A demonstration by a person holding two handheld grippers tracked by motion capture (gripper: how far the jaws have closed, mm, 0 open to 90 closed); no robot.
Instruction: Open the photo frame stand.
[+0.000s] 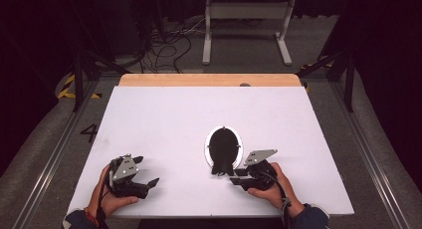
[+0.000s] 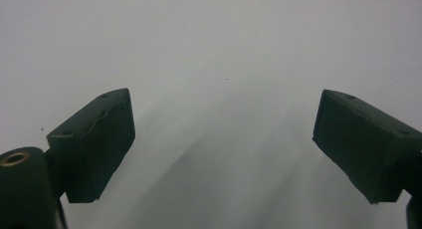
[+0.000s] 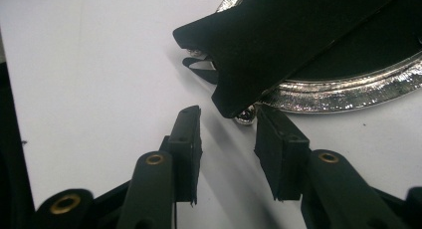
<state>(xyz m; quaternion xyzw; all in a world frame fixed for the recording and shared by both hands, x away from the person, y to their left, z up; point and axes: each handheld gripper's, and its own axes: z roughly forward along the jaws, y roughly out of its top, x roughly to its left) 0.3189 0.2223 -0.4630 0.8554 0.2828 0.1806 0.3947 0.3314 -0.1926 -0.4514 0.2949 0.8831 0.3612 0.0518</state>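
An oval picture frame with a silver rim lies face down on the white table, its black back up. Its black fold-out stand sticks out toward the near edge. My right gripper sits just at the stand's lower tip; in the right gripper view its jaws stand apart, with the tip just ahead of them and not pinched. My left gripper rests at the near left of the table, its jaws wide apart over bare white surface.
A wooden strip runs along the table's far edge. Beyond it on the floor stand a white metal rack and a tangle of cables. Dark rails flank the table on both sides.
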